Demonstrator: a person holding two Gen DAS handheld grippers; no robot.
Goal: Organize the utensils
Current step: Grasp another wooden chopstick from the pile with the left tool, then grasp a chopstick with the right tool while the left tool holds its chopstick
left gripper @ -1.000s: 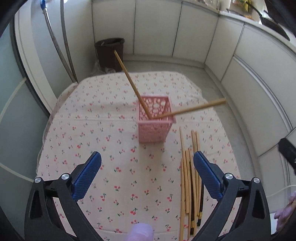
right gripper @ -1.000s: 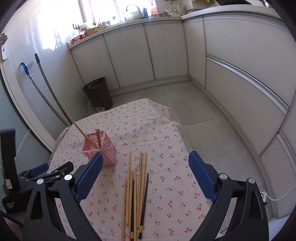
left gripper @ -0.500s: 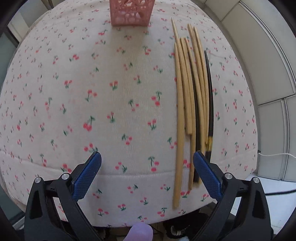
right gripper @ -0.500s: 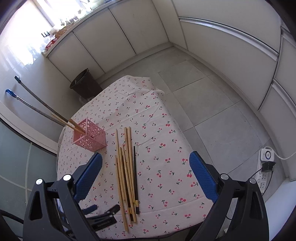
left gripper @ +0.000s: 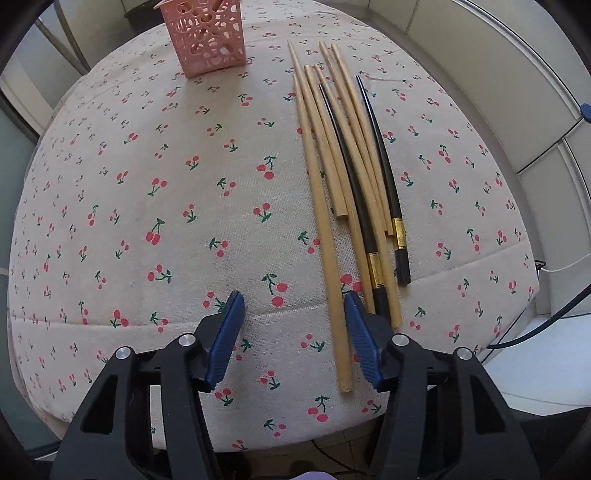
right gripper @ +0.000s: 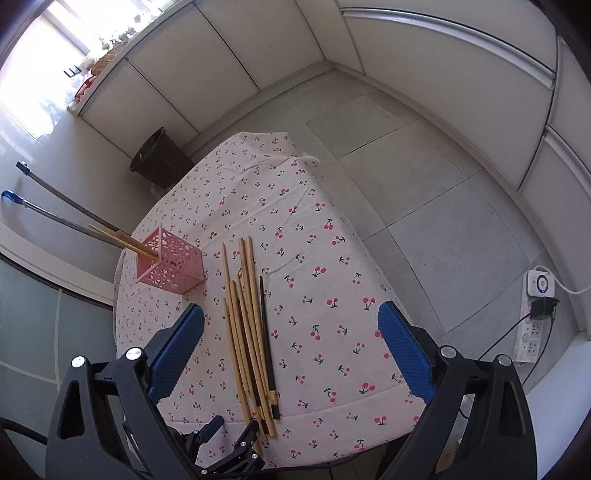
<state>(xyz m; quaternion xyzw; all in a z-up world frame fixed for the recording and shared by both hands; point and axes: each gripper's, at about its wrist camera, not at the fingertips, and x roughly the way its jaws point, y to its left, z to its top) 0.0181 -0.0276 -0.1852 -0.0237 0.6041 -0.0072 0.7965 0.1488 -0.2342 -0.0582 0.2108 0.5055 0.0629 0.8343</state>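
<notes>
Chopsticks (left gripper: 345, 173) laid side by side in a loose bundle on the cherry-print tablecloth (left gripper: 147, 184), right of centre in the left wrist frame, tips toward the top edge, butts toward the bottom. Mostly pale wooden ones, with two black chopsticks (left gripper: 384, 173) with gold bands among them. Longest wooden chopstick (left gripper: 325, 236) on the bundle's left side, its butt end reaching down between the blue pads of the left gripper (left gripper: 293, 332). Left gripper partly open, pads on either side of that stick, no clear contact visible; right pad just over the butts of the neighbouring sticks.

Pink perforated basket (left gripper: 205, 35) at upper centre-left of the same frame, upright on the cloth, near the bundle's tips but apart from them.

From the right wrist frame: same bundle (right gripper: 249, 325) at lower centre, basket (right gripper: 170, 264) at centre left with two wooden chopsticks (right gripper: 122, 240) inside, leaning out toward the left. Right gripper (right gripper: 291, 350) spread wide, holding nothing, well above the table. Left gripper (right gripper: 232, 443) at the bottom edge, at the near ends of the bundle.

Dark bin (right gripper: 159, 158) on the floor at upper left, power strip (right gripper: 535, 325) on the floor at far right.
</notes>
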